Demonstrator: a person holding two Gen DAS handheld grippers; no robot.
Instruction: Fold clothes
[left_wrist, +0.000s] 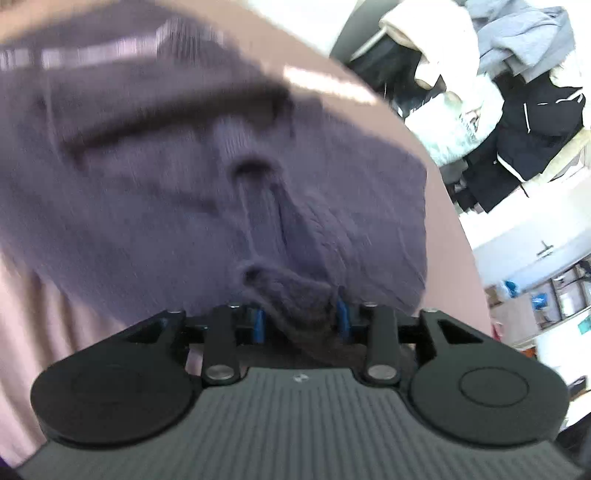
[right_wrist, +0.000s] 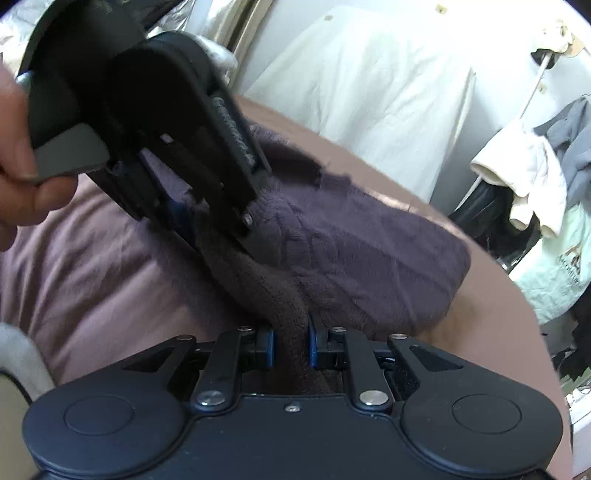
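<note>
Sweater (right_wrist: 369, 251) pinched by both grippers, right (right_wrist: 290, 345) and left (left_wrist: 301, 319); hand (right_wrist: 22, 155) seen only from right wrist; no legible writing.

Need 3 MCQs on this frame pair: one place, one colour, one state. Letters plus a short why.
1. Where does the sweater lie?
A. on the pinkish bed cover
B. on a wooden floor
C. in a basket

2. What colour is the sweater?
A. bright red
B. dusky purple
C. yellow

3. What is the right gripper doing?
A. hanging open over bare cover
B. shut on the sweater
C. holding a hanger

Answers:
1 A: pink cover shows around the sweater in both views.
2 B: the knit reads purple-grey in both views.
3 B: a bunched fold of knit sits clamped between its blue-padded fingers.
</note>
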